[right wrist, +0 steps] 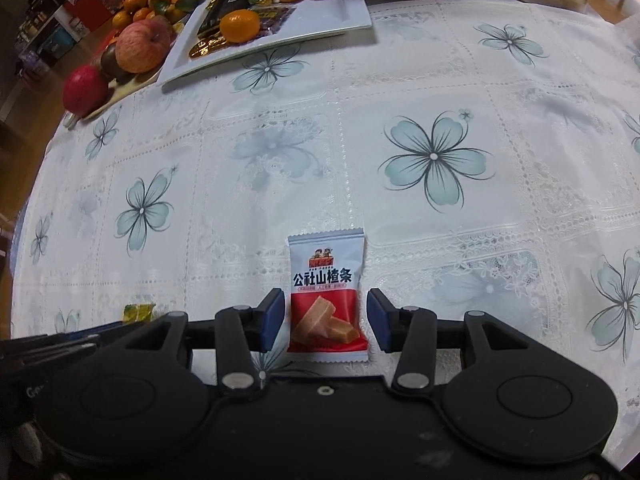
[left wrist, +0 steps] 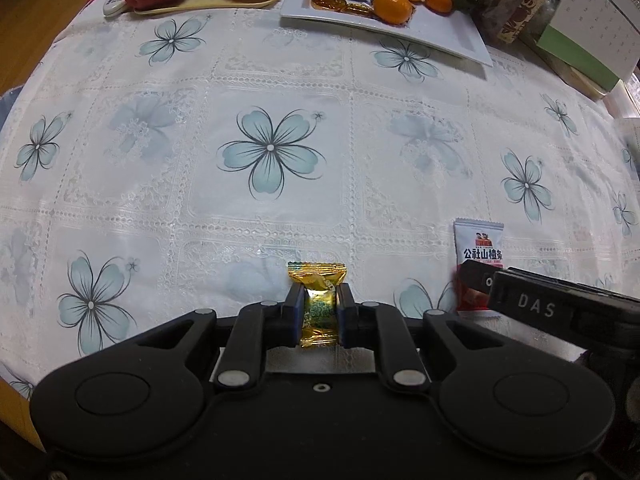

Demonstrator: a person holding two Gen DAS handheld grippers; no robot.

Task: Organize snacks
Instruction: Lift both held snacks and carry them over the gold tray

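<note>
Tabletop (left wrist: pixel 360 120) under a white lace cloth with blue flowers takes up most of both views, and its wide middle lies bare between the hand-held grippers and the trays at the far side.

The left hand-held gripper (left wrist: pixel 319 308) pinches a gold-wrapped candy (left wrist: pixel 318 308) at its middle, blue pads pressed on both sides, the crimped ends of the wrapper sticking out above and below the pads. The candy's far end shows against the cloth near the front edge of the tabletop.

The right hand-held gripper (right wrist: pixel 326 320) stands spread, one pad on either side of a white and red snack packet (right wrist: pixel 326 296) that lies flat on the cloth; a thin gap shows between each pad and the packet's edge, so neither presses on it. In the left wrist view the packet (left wrist: pixel 478 256) lies just right of the candy, partly covered by the right tool's finger.

At the far side a white rectangular tray (right wrist: pixel 352 8) holds tangerines, gold coins and dark packets, its near edge close to the open cloth. Beside it a beige tray (left wrist: pixel 224 4) carries apples. The tabletop's rounded left edge (right wrist: pixel 52 148) drops to wooden floor.
</note>
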